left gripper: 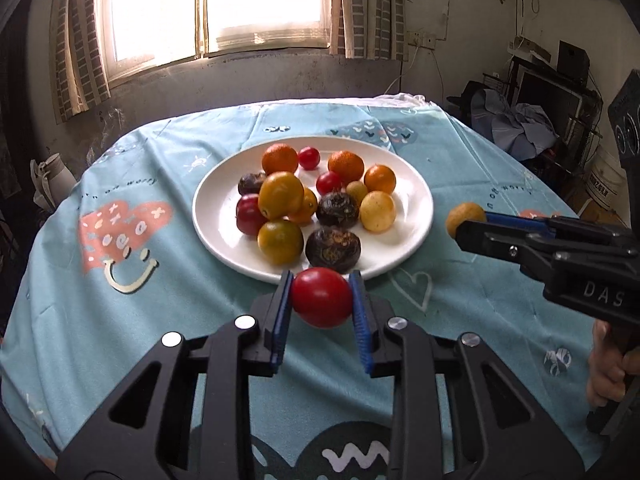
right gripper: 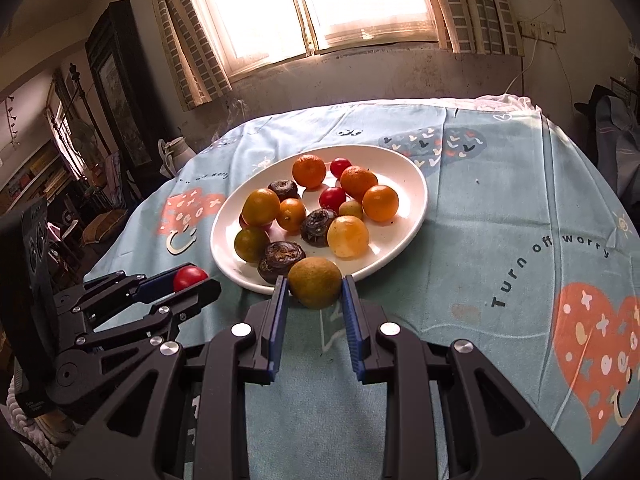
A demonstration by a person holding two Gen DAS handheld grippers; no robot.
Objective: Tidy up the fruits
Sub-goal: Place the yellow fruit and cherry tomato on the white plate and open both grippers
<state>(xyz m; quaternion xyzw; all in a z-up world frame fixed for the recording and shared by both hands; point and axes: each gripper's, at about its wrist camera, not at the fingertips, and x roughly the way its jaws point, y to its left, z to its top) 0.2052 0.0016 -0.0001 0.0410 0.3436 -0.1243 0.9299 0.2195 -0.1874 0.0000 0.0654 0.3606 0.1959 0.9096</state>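
Note:
A white plate [left gripper: 416,200] on the table holds several small fruits: oranges, yellow kumquats, red cherry tomatoes and dark brown water chestnuts. My left gripper [left gripper: 322,298] is shut on a red cherry tomato [left gripper: 322,296] just in front of the plate's near rim, held above the cloth. My right gripper [right gripper: 315,290] is shut on a brownish-yellow round fruit [right gripper: 315,282] at the plate's near edge [right gripper: 412,196]. The right gripper also shows at the right of the left wrist view [left gripper: 466,220], and the left gripper at the left of the right wrist view [right gripper: 192,280].
The table has a light blue printed cloth [left gripper: 120,300]. A window [left gripper: 216,4] with curtains lies beyond the far edge. A white jug [left gripper: 50,178] stands off the table's left side. Shelves and clutter [left gripper: 552,92] stand at the right.

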